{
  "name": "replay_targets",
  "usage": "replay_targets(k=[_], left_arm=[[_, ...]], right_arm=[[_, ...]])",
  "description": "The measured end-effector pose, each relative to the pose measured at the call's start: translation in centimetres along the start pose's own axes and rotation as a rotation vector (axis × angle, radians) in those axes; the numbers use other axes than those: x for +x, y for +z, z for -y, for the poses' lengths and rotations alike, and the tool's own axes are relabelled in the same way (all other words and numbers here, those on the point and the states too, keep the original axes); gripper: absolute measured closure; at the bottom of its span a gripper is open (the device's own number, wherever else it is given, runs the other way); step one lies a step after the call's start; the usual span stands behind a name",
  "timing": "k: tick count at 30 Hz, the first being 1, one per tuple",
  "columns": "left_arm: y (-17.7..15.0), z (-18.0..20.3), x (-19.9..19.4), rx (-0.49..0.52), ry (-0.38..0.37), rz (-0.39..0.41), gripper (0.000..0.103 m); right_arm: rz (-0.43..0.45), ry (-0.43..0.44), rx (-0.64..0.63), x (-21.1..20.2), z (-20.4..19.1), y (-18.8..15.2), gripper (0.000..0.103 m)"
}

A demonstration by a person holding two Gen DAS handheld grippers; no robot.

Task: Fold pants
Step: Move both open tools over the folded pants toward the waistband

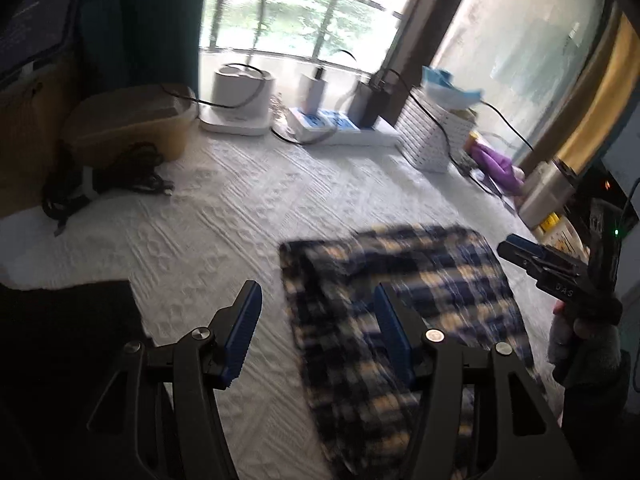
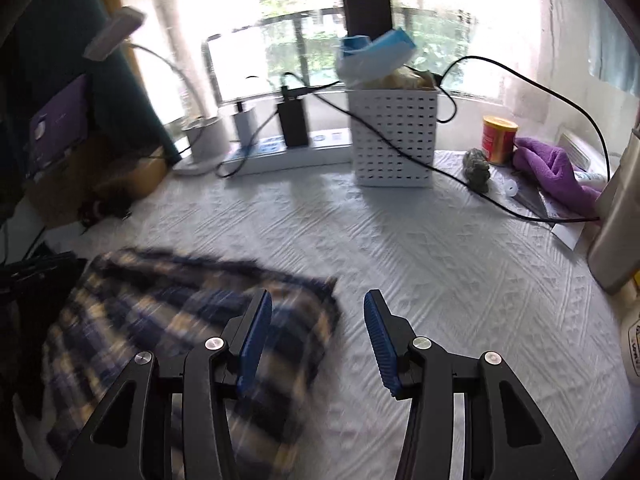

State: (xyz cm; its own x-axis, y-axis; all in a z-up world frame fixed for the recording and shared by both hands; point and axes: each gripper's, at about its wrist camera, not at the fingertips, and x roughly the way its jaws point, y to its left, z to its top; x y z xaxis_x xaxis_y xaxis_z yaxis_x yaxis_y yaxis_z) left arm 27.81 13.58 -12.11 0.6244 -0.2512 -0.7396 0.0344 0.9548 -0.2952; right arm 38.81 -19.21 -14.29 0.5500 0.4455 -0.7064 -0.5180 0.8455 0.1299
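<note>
The plaid pants [image 1: 404,304], navy with yellow and white checks, lie folded into a compact rectangle on the white textured cloth [image 1: 224,216]. My left gripper [image 1: 316,320] is open and empty above their left edge. The right gripper also shows at the right of the left wrist view [image 1: 520,256]. In the right wrist view the pants [image 2: 176,320] lie at the lower left, blurred. My right gripper [image 2: 316,332] is open and empty, its left finger over the pants' right edge.
At the back stand a white slotted basket [image 2: 394,136], a power strip with chargers [image 2: 288,152], a white lamp base [image 1: 240,96] and a tan box [image 1: 132,124]. Black cables [image 2: 500,200], a red can [image 2: 498,140] and a purple cloth [image 2: 556,172] lie at right.
</note>
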Motion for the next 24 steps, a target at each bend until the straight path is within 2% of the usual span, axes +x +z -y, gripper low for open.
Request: replay_targets(k=[5,11,20,24], left_arm=[[-2.7,1.6,0.8,0.036,-0.015,-0.061,0.045],[-5.6,0.7,1.8,0.043,0.024,-0.121,0.043],[-6.2,0.5,0.7,0.035,0.063,-0.106,0.042],[-5.6,1.2,-0.3,0.039,0.055,-0.075,0.042]], right_arm=[[-0.043,0.031,-0.017,-0.2,-1.5,-2.0,0.052],[-0.093,0.009,-0.014,1.1,-1.5,-3.8,0.052],[-0.089,-0.053,0.007,-0.4,0.1,-5.2,0.052],[-0.046,-0.050,0.024,-1.5,0.5,-4.3,0.052]])
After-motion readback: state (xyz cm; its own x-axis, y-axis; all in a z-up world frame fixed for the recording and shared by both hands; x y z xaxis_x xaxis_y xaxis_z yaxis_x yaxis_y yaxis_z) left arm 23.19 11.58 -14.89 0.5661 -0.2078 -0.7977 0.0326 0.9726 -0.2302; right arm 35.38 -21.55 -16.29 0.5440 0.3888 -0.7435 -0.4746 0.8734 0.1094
